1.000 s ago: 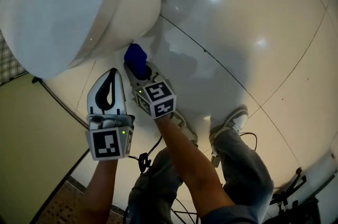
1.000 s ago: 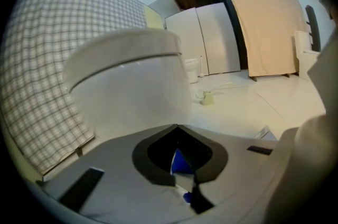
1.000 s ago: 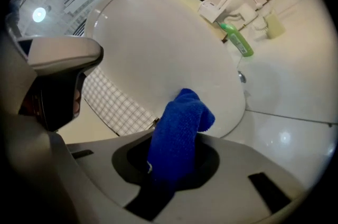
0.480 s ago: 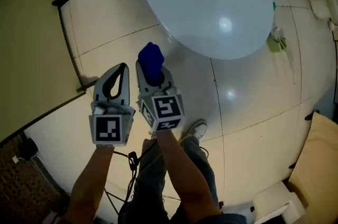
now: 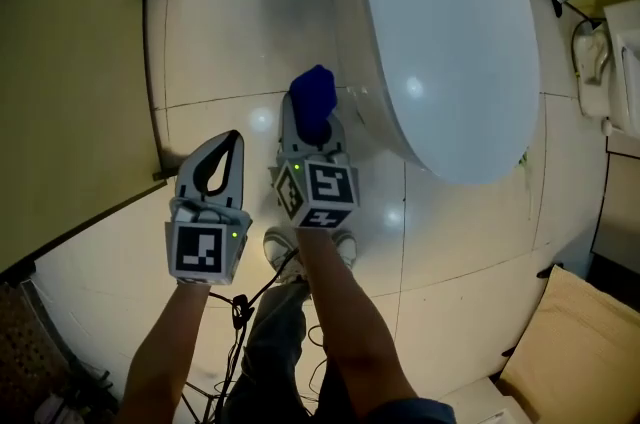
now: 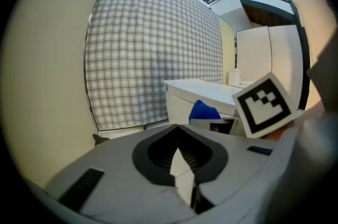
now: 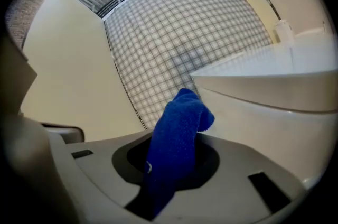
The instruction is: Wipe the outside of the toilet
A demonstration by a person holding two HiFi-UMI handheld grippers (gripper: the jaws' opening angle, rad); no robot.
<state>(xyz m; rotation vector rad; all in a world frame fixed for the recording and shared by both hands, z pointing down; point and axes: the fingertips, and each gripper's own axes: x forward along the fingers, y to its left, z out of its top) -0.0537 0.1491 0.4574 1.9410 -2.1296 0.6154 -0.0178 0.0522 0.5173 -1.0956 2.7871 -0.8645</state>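
The right tongs (image 5: pixel 311 124) pinch a blue cloth (image 5: pixel 314 97) just beside the toilet (image 5: pixel 450 42); the left tongs (image 5: pixel 229 144), farther from the toilet, are pressed together, empty.

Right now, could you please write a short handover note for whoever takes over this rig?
Left gripper: shut and empty, held over the tiled floor, left of the right one.
Right gripper: shut on the blue cloth, which sticks up out of the jaws.
Toilet: lid down. The cloth is right beside its left outer side; I cannot tell whether they touch.
Done: cloth picked up and brought to the bowl. How much has been wiped does not show.
Left: press the cloth to the outer wall and wipe around it, probably the lid too.
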